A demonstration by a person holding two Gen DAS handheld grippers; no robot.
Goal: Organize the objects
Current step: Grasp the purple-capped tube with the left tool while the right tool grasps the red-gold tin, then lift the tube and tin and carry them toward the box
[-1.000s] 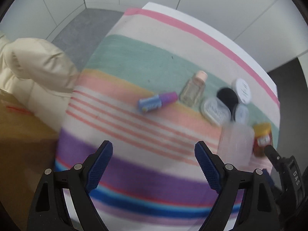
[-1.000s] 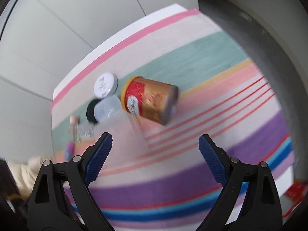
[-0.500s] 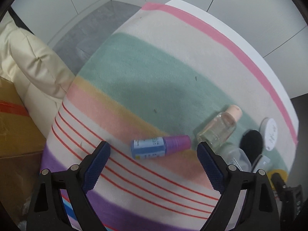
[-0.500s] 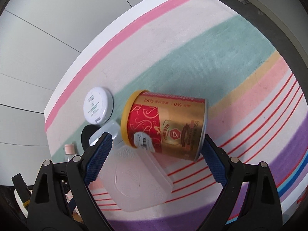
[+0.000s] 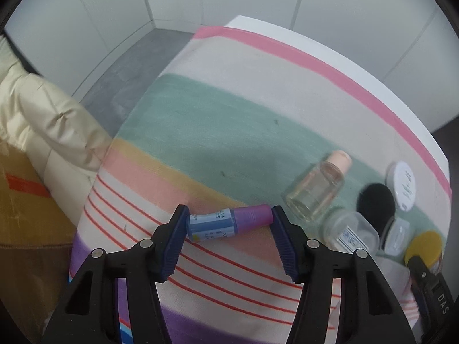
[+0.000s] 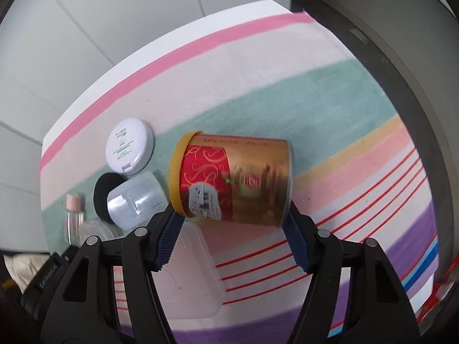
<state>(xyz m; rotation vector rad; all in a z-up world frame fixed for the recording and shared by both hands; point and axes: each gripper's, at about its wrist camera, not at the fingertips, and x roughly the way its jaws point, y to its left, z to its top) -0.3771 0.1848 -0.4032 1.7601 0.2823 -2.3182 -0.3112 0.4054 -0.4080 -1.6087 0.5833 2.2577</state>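
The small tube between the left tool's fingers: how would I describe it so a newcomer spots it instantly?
On the striped cloth, look at the peach band near the front. The small tube lies on its side there, between the left tool fingers. Unlike the clear bottle beside it, it has a blue label and a purple cap.

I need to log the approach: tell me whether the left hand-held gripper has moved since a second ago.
Yes. The left hand-held gripper has moved forward across the striped cloth and narrowed; its pads now bracket the purple-capped tube end to end.
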